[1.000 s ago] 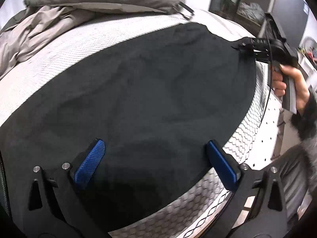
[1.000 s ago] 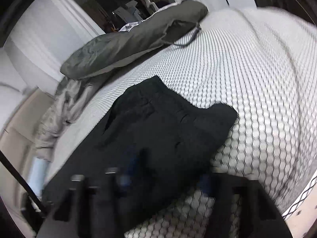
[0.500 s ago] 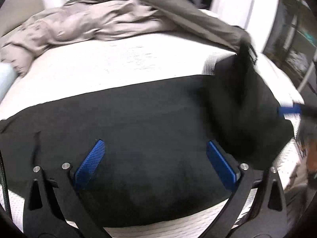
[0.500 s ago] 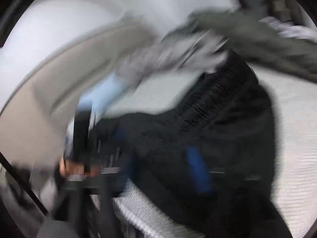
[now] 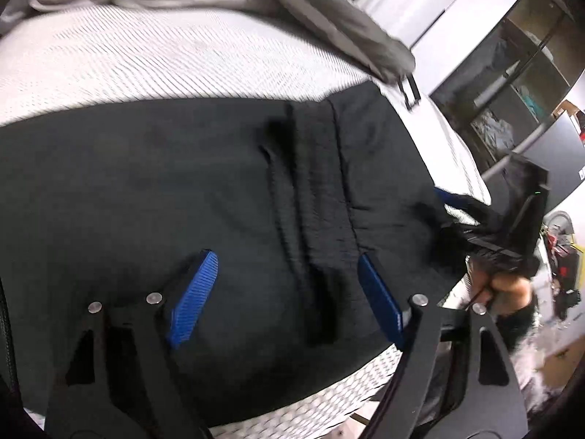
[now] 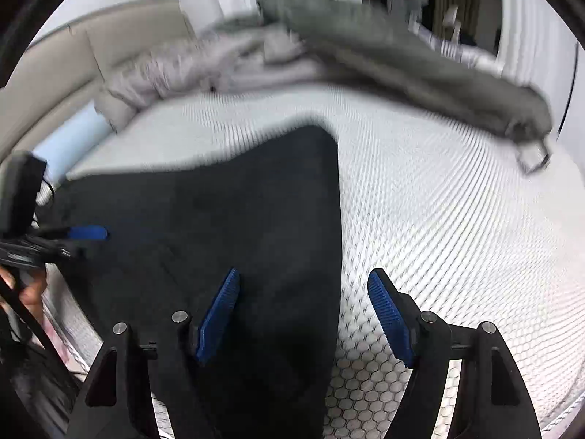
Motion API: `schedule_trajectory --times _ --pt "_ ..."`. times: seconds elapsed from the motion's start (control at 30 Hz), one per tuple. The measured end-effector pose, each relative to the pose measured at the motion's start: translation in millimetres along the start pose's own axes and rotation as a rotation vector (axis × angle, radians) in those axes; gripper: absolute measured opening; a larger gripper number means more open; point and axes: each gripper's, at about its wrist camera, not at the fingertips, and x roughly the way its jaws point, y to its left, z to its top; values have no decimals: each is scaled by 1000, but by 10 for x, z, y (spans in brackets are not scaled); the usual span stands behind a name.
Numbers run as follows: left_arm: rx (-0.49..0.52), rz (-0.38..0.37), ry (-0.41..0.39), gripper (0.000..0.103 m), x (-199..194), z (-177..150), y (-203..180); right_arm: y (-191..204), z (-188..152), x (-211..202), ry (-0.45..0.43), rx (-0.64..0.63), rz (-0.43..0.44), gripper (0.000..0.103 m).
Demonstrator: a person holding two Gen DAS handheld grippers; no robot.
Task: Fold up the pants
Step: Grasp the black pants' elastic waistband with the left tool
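Now the black pants [image 5: 182,190] lie folded over near the mattress [image 5: 146,62] edge, waistband no longer stretched out. The left gripper [image 5: 289,292] is closing above the cloth, holding nothing. The right gripper [image 6: 303,314], which let go, stands open.

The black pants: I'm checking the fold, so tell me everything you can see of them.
The black pants are dark, soft matte fabric lying flat on the white mesh-patterned mattress. A ribbed, gathered band, probably the waistband, lies folded over the legs. One straight edge runs between the right gripper's open fingers. The left gripper hovers over them, jaws closing, nothing pinched.
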Motion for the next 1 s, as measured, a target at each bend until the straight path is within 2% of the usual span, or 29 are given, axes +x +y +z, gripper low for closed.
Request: schedule_trajectory --times 0.07,0.1,0.17,0.23,0.33,0.4,0.5,0.67,0.77,0.8,0.87,0.9,0.93,0.97,1.0 --pt "0 14 10 78 98 28 -37 56 -46 196 29 -7 10 75" --pt "2 17 18 78 141 41 -54 132 -56 288 37 -31 -13 75" --pt "-2 27 16 78 162 31 -84 220 -53 340 41 -79 -56 75" --pt "-15 30 4 78 128 59 -109 265 -12 286 29 -116 -52 75" --pt "-3 25 -78 75 10 164 -165 204 -7 188 12 -100 -35 75" --pt "22 14 -121 64 -45 217 -233 207 -6 94 -15 -94 -34 75" --pt "68 9 -85 54 96 311 -342 176 -104 -35 -47 -95 -13 75" --pt "70 78 -32 55 408 477 -420 215 -137 -105 -51 -118 3 75" --pt "47 76 -32 55 542 533 -417 176 -182 -113 -42 -117 10 75" --pt "49 74 -42 49 601 565 -452 168 -205 -120 -39 -115 8 75" --pt "75 92 -59 46 685 622 -543 150 -212 -124 -37 -112 11 75" --pt "91 103 -66 41 681 623 -577 138 -210 -130 -38 -109 12 75" --pt "106 111 -73 31 658 627 -593 135 -211 -133 -39 -108 13 75" --pt "120 139 -73 6 620 619 -604 113 -228 -155 -39 -108 14 75" --pt "119 138 -77 6 538 613 -564 108 -238 -163 -39 -108 13 75"
